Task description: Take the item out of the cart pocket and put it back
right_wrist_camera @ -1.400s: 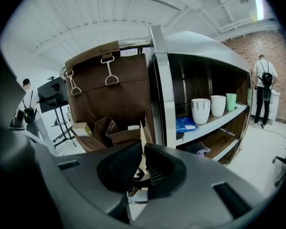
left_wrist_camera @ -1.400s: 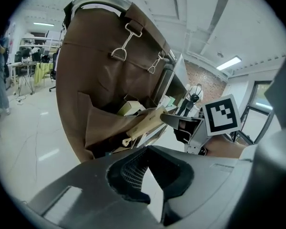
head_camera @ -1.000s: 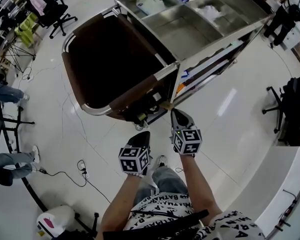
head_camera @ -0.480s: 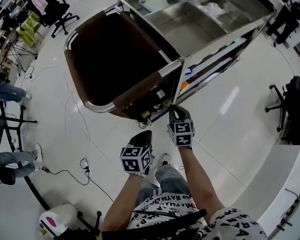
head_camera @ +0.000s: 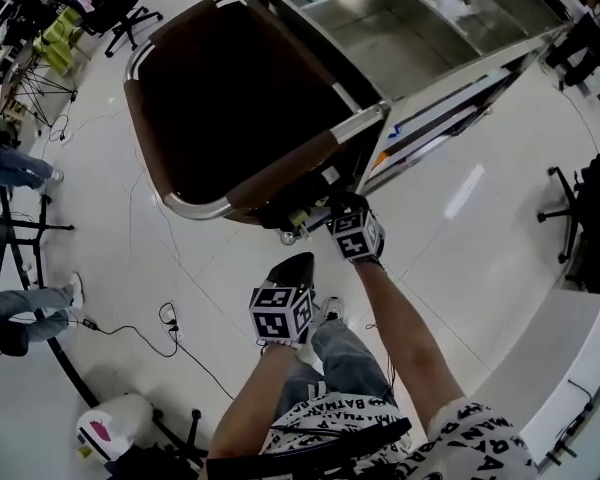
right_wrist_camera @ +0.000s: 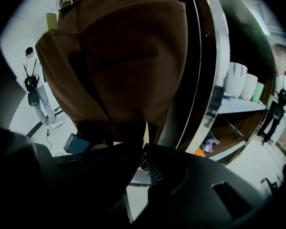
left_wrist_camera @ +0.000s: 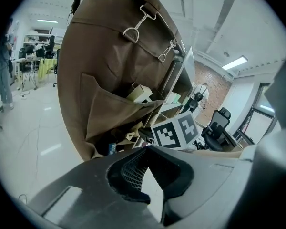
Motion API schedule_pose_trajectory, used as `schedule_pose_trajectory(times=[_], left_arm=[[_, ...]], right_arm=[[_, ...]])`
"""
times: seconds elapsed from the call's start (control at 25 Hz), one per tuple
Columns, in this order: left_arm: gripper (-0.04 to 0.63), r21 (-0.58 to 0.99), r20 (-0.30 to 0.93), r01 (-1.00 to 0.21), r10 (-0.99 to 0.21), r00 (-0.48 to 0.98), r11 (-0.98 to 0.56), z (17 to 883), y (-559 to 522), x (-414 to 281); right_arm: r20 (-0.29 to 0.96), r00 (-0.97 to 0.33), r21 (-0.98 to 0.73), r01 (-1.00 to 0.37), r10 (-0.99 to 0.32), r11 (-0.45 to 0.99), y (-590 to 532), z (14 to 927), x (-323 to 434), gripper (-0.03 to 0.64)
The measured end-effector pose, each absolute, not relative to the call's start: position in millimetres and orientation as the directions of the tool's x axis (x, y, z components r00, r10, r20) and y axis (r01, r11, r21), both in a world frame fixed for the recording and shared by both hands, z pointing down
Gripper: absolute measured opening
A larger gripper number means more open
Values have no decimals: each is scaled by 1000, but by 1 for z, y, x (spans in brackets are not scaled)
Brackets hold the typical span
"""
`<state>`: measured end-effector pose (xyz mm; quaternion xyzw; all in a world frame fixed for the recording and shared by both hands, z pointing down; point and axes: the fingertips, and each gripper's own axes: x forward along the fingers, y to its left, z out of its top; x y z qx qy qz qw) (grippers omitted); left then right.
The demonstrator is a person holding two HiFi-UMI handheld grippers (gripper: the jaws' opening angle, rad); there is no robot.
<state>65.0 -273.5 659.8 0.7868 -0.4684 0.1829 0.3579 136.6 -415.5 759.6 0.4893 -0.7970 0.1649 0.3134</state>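
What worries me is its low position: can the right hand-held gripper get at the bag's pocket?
Probably, once raised: the right hand-held gripper sits low beside the pocket, nothing between them, though its jaws are together.

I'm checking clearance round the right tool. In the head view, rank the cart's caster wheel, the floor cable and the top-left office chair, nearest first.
1. Caster wheel, just left of the right tool.
2. Floor cable, lower left.
3. Office chair, far upper left.

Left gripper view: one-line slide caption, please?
Jaws together and empty, the left gripper faces the cart's brown pocket, with the right gripper beside it.
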Motion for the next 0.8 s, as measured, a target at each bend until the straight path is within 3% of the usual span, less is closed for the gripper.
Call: schedule_pose_trajectory(times=[0.12,0.32,0.8], left_arm=[[2,398,633,-868,-596,494,-296,668,-267,65],[3,402,650,-872,-584,487,-279,678,-257,60],[2,397,644,-880,-605,469,-260,669,-247,37]], right_arm=[[693,-341,2,-880,-635,475,-418,771,133,41],[604,-361,-4,-893,-710,451,-424,757,131,40],[627,-317,-27,-922,-712,387,-418,761,140,49]])
